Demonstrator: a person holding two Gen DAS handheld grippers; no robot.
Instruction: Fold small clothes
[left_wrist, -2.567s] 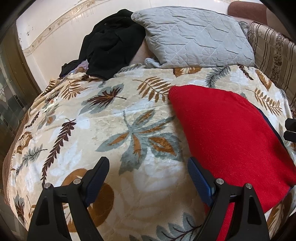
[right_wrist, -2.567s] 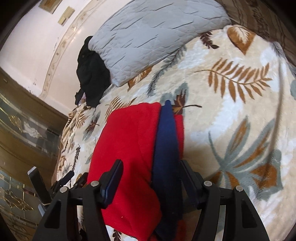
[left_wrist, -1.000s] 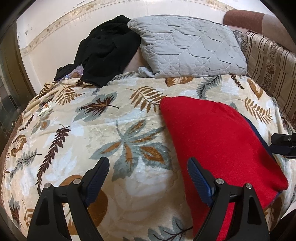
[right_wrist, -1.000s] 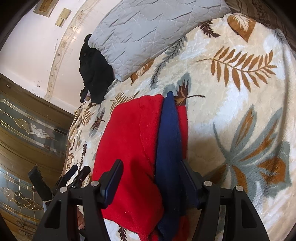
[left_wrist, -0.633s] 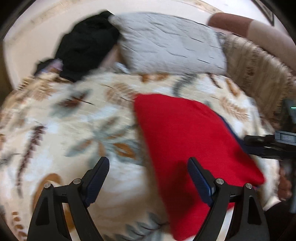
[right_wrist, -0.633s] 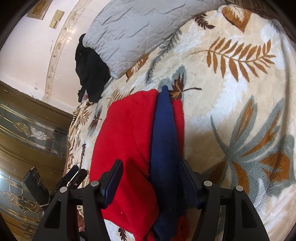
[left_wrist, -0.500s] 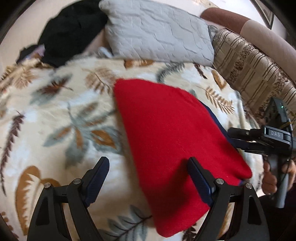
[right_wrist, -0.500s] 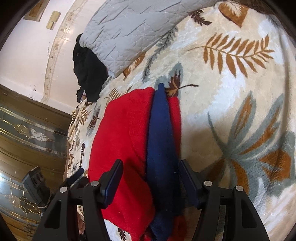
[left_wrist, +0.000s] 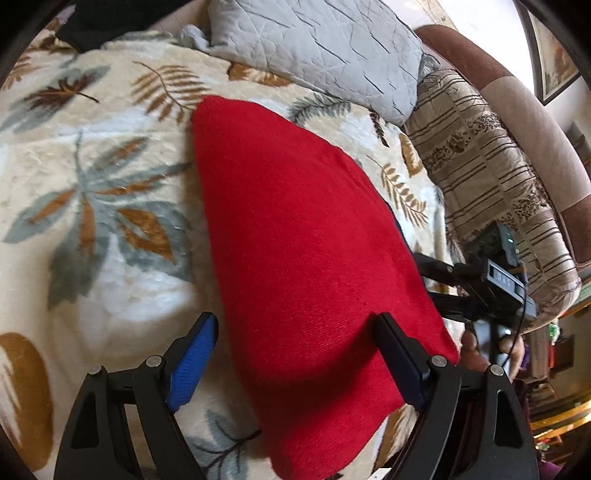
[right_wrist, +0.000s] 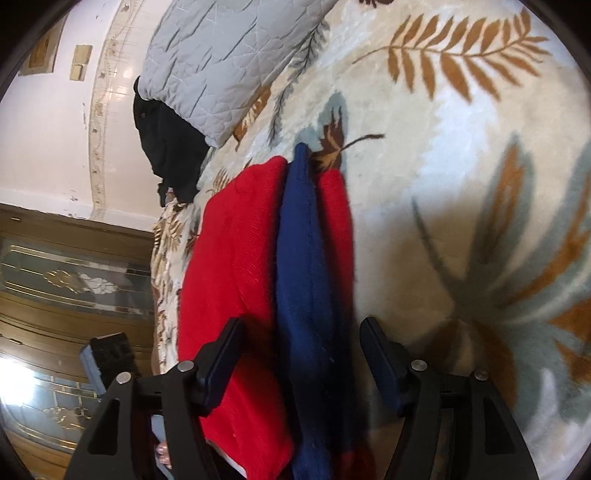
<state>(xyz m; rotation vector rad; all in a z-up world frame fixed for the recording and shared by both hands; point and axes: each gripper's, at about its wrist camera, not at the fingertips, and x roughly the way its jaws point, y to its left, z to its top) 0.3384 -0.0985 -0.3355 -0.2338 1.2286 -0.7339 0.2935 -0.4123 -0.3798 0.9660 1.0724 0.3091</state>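
Clearly the red garment (left_wrist: 303, 236) is soft knit, light and floppy, so it should drape and sag when lifted; best taken at the near corners of its folded edge. It lies flat on the leaf-patterned blanket (left_wrist: 92, 192) of the bed, a navy layer (right_wrist: 303, 258) showing along its side. The left gripper (left_wrist: 295, 354) has its jaws wide apart, straddling the near red edge without pressing it. The right gripper (right_wrist: 299, 354) has just been opening, jaws apart around the navy strip, not clamped
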